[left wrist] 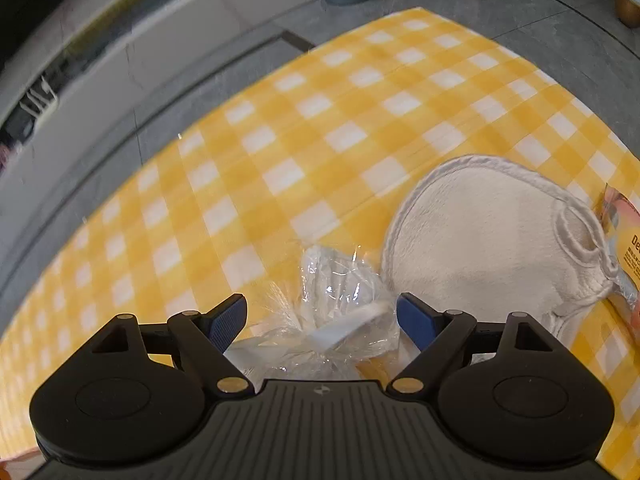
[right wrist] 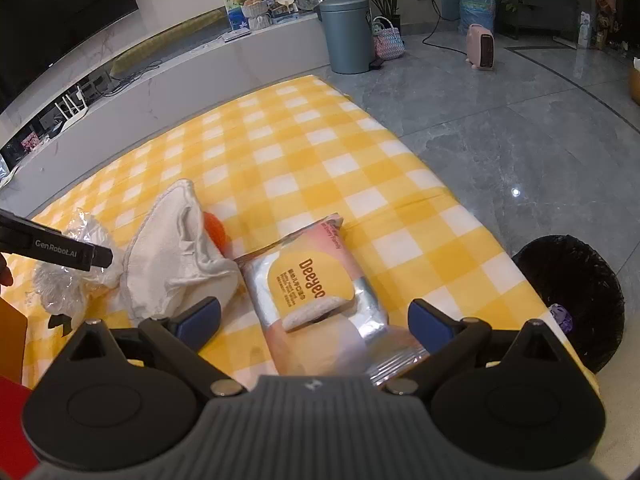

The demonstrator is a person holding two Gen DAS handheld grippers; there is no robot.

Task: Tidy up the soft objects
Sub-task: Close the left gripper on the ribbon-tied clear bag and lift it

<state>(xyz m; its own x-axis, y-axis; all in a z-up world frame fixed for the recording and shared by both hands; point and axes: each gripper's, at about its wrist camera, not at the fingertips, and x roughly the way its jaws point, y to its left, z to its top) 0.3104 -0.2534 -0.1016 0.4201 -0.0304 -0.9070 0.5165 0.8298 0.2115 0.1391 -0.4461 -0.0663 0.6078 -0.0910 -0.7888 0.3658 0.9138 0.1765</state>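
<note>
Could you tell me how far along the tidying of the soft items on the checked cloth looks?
Nothing looks sorted yet. The white cloth mitt, the Deeyeo pack and the clear plastic bag all lie loose on the yellow checked cloth. In hand: the open left tool straddles the bag, and the open right tool straddles the pack; neither grips. All the sorting remains.

An orange object (right wrist: 214, 227) hides mostly behind the white cloth mitt (right wrist: 176, 256). The Deeyeo pack (left wrist: 626, 248) is cut off at the left wrist view's edge, and its small print (right wrist: 294, 286) is unreadable.
</note>
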